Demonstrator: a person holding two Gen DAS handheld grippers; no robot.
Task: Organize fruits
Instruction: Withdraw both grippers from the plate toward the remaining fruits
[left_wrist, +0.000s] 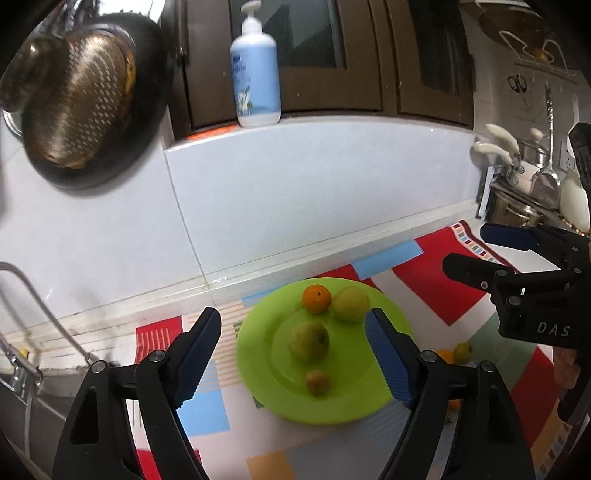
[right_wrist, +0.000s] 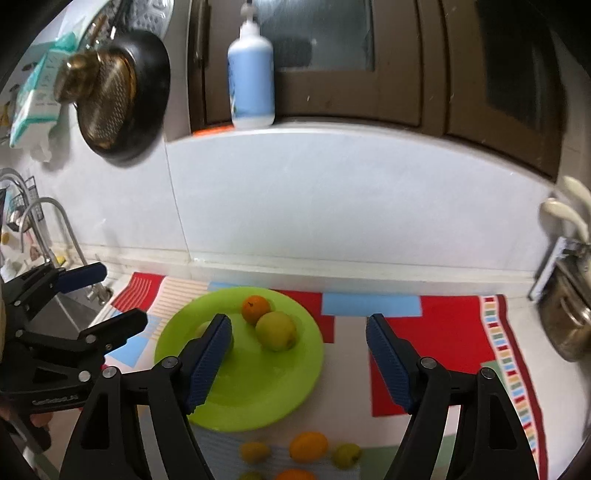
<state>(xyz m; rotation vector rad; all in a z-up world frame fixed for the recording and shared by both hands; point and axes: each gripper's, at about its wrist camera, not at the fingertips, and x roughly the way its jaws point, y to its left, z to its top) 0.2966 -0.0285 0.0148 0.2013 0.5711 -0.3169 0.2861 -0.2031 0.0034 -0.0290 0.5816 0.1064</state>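
I count four fruits on the green plate (left_wrist: 258, 369): one orange (left_wrist: 316, 298), two greenish apples (left_wrist: 308, 340) and one small brownish fruit (left_wrist: 317, 382). At least four more lie loose on the patterned mat (right_wrist: 436, 332) on the desk. My left claw (left_wrist: 293, 363) and right claw (right_wrist: 297, 363) both gape apart, holding nothing.

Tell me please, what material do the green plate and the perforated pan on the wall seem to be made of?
The green plate looks like plastic or melamine: uniform lime colour, smooth surface with soft sheen; glazed ceramic cannot be excluded. The perforated pan appears to be metal with a brassy, brushed finish: rows of small holes and streaky highlights. Its dark rim looks black-coated, though the material is unclear.
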